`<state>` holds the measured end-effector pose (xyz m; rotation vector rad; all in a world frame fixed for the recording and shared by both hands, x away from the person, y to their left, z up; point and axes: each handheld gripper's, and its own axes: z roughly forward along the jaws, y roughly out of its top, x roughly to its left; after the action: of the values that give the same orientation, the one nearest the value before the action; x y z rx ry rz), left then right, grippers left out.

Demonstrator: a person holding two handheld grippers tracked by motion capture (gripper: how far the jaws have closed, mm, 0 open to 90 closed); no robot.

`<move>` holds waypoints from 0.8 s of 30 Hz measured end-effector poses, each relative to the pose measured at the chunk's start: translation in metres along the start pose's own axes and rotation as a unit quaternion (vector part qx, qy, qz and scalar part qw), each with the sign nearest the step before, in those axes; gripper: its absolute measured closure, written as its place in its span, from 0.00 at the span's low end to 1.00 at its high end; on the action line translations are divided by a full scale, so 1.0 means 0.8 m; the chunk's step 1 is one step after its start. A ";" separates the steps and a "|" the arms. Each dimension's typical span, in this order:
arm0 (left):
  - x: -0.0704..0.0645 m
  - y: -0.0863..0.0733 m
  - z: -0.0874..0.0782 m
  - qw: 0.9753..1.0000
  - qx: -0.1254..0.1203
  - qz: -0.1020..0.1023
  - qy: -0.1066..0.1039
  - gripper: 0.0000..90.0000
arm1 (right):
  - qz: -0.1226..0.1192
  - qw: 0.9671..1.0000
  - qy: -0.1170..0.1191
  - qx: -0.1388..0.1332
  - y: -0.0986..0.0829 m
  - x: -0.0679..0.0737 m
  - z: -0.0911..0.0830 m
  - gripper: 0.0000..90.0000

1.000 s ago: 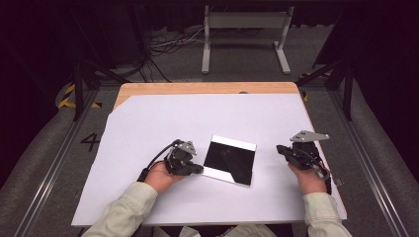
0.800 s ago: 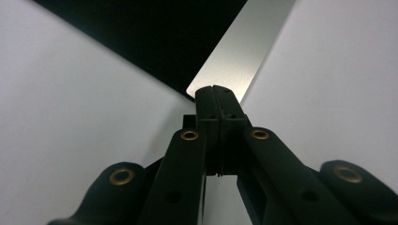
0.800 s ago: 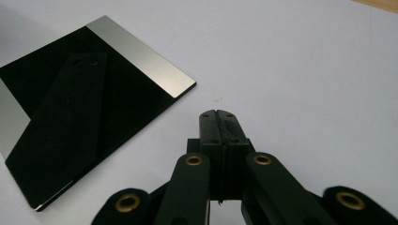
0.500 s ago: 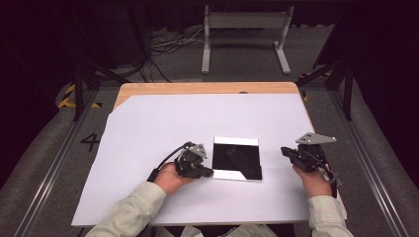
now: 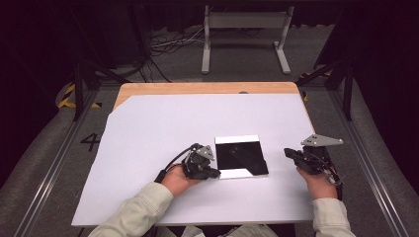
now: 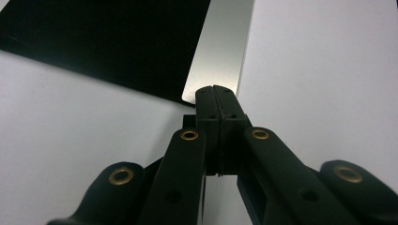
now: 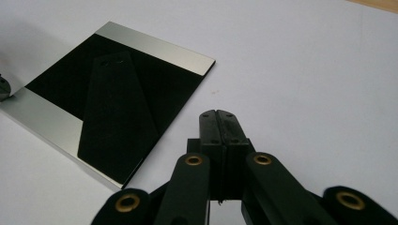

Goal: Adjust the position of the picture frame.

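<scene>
Left tongs (image 5: 213, 173) sit right at the near-left corner of the black square plate (image 5: 241, 157), jaws pressed together with nothing between them; in the left gripper view (image 6: 217, 93) the tips meet the plate's (image 6: 112, 42) silver edge strip. The plate lies flat on the white desk (image 5: 163, 128), toward the near side, between the two hands. Over on the right, the right tongs (image 5: 290, 154) wait just beside the plate's right edge, apart from it, jaws also closed and empty, as the right gripper view (image 7: 218, 117) shows, with the plate (image 7: 112, 108) off to their left.
</scene>
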<state>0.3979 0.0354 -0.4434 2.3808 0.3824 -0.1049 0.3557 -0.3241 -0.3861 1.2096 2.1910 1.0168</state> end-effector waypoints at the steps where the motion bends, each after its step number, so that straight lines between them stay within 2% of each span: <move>1: 0.000 0.000 0.000 1.000 0.000 0.001 -0.001 1.00 | -0.001 1.000 0.002 0.000 0.000 0.000 0.000 0.99; 6: 0.002 -0.003 -0.010 1.000 -0.004 0.001 0.004 0.99 | -0.013 1.000 0.013 0.003 0.002 0.002 0.001 0.99; 10: 0.008 -0.008 -0.024 1.000 -0.022 -0.009 0.013 0.98 | -0.020 1.000 0.020 0.001 0.004 0.003 0.001 0.99; 17: 0.018 -0.019 -0.050 0.999 -0.037 -0.019 0.026 0.96 | -0.033 0.999 0.035 0.007 0.004 0.001 -0.001 0.99; 21: 0.026 -0.025 -0.063 0.998 -0.051 -0.032 0.034 0.95 | -0.037 0.999 0.039 0.008 0.004 0.000 -0.002 0.99; 24: 0.034 -0.031 -0.076 0.996 -0.067 -0.045 0.046 0.95 | -0.039 0.998 0.042 0.008 0.005 0.000 -0.003 0.99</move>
<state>0.4147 0.1001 -0.4194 2.2408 0.5231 -0.0111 0.3564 -0.3237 -0.3814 1.0976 2.2945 1.0379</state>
